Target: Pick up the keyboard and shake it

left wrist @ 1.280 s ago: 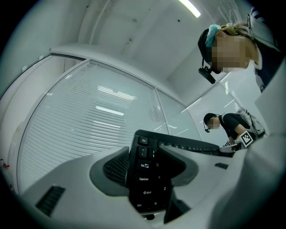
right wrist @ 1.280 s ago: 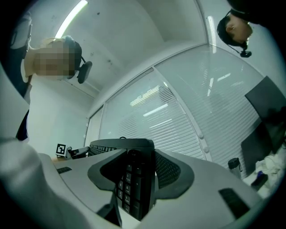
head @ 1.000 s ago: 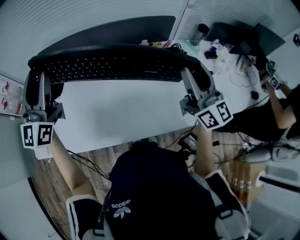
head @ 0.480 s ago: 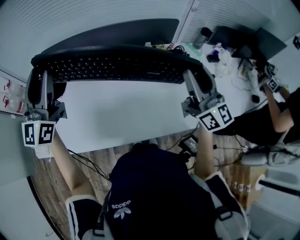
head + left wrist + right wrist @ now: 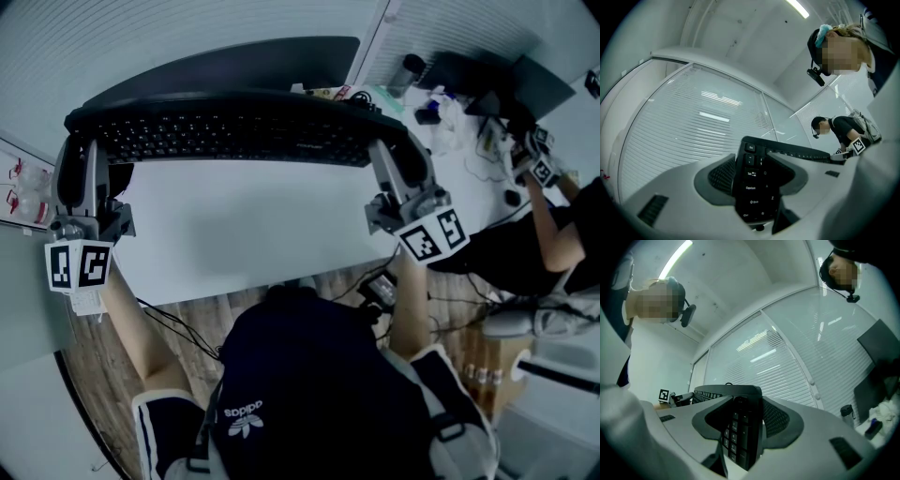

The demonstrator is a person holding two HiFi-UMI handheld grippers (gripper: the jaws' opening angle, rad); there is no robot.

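**Ana:** Where is the keyboard?

**Ben:** Lifted clear of the white surface, roughly level, hanging between the two tools. The left tool is clenched on the Esc-and-Caps end, and the right tool grips the number-pad end.

**Ana:** How should the person shake it well?

**Ben:** Probably by moving both tools together in short, matched strokes, so the board doesn't twist. Each grip sits at an extreme edge, so a hard jerk might slide one end out.
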